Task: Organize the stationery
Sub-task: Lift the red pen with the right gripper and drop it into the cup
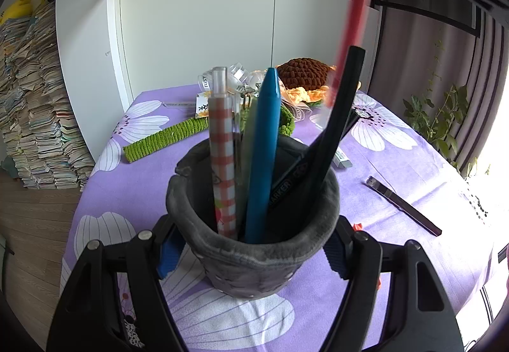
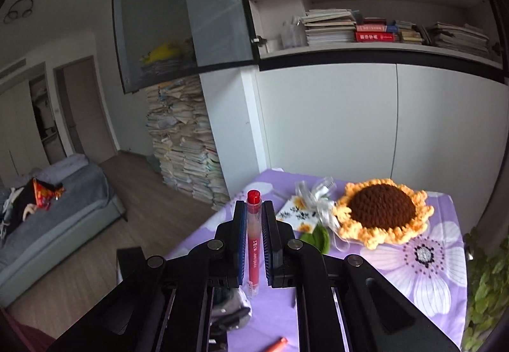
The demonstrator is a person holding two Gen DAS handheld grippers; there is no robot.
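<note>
1. Done so far: the grey pen holder (image 1: 254,243), clamped between our left tongs (image 1: 251,253), already stands on the counter (image 1: 133,193) with a checked pen (image 1: 224,161), a blue pen (image 1: 264,154) and black markers (image 1: 334,129) inside.
2. In hand: our right tongs (image 2: 254,243) are pinched narrow on a red pen (image 2: 253,243), held high above the holder.
3. Left: a dark pen (image 1: 402,205) and what looks like an eraser (image 1: 343,159) lie loose on the counter; an orange item (image 2: 276,345) near the bottom edge may be another pen.

Black hand-held gripper (image 2: 254,215), blue pads (image 2: 243,243), silver screws.
</note>
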